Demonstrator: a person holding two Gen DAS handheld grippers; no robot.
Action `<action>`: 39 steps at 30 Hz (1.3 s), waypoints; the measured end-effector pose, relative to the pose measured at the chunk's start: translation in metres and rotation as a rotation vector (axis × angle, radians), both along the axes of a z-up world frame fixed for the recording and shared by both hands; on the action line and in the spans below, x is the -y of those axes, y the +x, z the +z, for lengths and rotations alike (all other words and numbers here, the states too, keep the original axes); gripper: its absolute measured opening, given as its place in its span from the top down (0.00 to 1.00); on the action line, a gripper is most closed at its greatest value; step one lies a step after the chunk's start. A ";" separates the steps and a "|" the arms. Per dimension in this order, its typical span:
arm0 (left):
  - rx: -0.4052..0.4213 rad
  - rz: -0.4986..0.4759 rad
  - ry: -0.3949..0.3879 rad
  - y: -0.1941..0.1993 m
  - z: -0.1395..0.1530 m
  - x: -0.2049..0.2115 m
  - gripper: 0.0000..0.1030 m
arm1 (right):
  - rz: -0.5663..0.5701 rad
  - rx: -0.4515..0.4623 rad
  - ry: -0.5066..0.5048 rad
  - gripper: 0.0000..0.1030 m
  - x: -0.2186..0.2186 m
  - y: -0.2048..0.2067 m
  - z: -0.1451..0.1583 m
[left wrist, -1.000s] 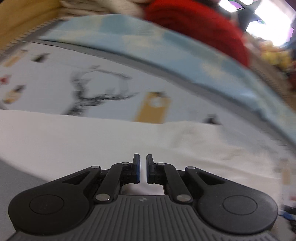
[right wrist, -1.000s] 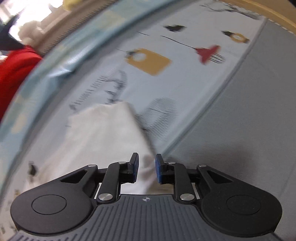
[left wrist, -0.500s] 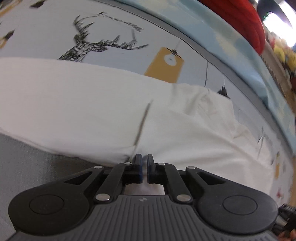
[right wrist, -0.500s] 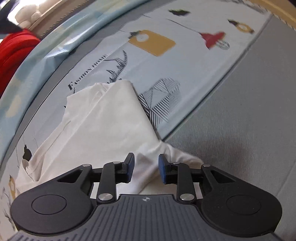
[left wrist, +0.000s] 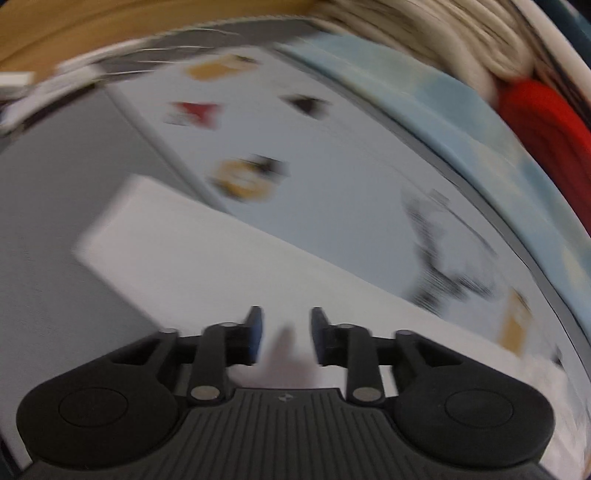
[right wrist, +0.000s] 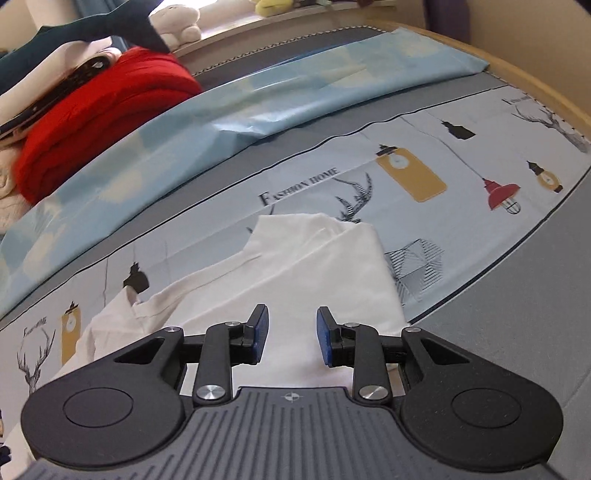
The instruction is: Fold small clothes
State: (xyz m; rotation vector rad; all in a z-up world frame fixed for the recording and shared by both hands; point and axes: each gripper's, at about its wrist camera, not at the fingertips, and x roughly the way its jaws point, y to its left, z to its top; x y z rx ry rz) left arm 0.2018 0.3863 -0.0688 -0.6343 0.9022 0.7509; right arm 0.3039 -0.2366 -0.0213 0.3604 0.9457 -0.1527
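A white garment (right wrist: 314,266) lies partly folded on the printed bed sheet (right wrist: 461,147), with one folded flap pointing toward the sheet's deer print. My right gripper (right wrist: 290,332) hovers over the garment's near part, open, with nothing between its blue pads. In the blurred left wrist view the same white garment (left wrist: 221,258) runs as a long band with its left end on the grey cover. My left gripper (left wrist: 284,332) is over the band's near edge. Its jaws are opening, and only the cloth lying below shows in the gap; nothing is pinched.
A folded red garment (right wrist: 103,122) and cream knitwear (left wrist: 443,40) are stacked at the back on a light blue sheet (right wrist: 295,85). Plush toys (right wrist: 177,22) sit on the ledge behind. The wooden bed frame (right wrist: 535,77) borders the grey cover (right wrist: 535,314).
My left gripper's jaws, shut at the garment's near edge before, have parted, and it has swung to the garment's left end. My right gripper has risen and drawn back, jaws slightly wider.
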 end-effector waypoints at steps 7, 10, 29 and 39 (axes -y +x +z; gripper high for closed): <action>0.028 0.278 -0.128 -0.067 -0.023 -0.088 0.58 | 0.030 0.003 -0.007 0.71 -0.016 0.000 0.001; 0.047 0.307 -0.172 -0.074 -0.032 -0.097 0.59 | 0.033 -0.005 -0.007 0.71 -0.019 0.001 -0.002; 0.346 -0.161 0.102 0.023 0.076 0.083 0.97 | 0.065 -0.082 0.044 0.71 -0.005 -0.008 -0.023; 0.485 -0.626 -0.214 0.091 0.078 0.327 0.97 | 0.044 -0.108 0.082 0.86 0.025 -0.025 -0.038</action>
